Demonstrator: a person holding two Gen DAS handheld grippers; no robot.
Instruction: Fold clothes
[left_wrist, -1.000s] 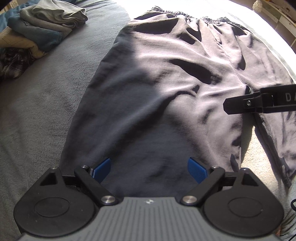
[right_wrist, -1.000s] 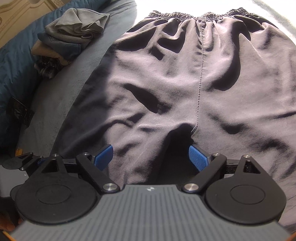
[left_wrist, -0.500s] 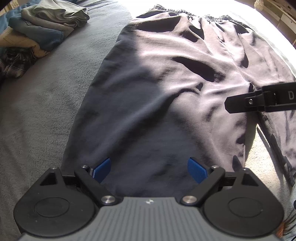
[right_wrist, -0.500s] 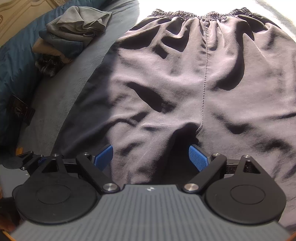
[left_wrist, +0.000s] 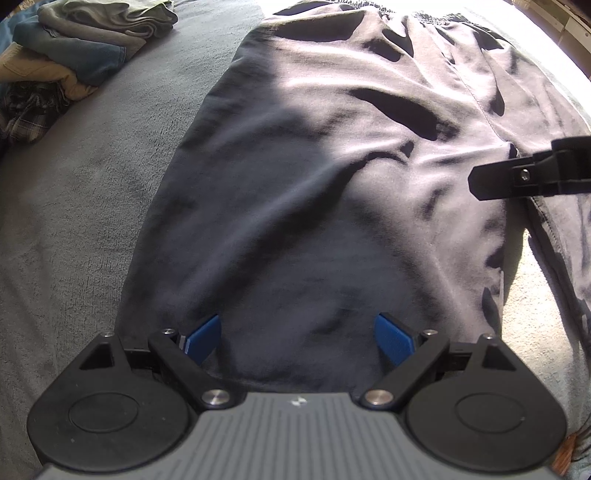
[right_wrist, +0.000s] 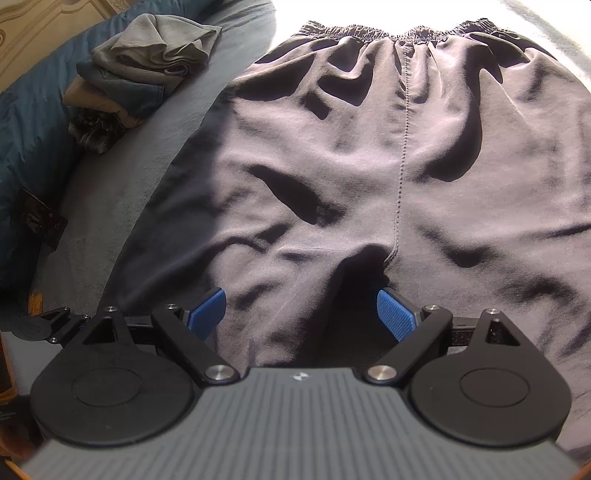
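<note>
Dark grey shorts lie spread flat on a grey blanket, waistband far, leg hems near. They fill the right wrist view too, with the centre seam running down to the crotch. My left gripper is open, just above the left leg's hem. My right gripper is open, over the crotch between the legs. A black part of the right gripper also shows at the right edge of the left wrist view. Neither holds anything.
A pile of folded clothes sits at the far left of the grey blanket; it also shows in the right wrist view. A blue bolster and a black packet lie at the left.
Both grippers have crept slightly forward over the shorts. Both stay open and the shorts have not moved.
</note>
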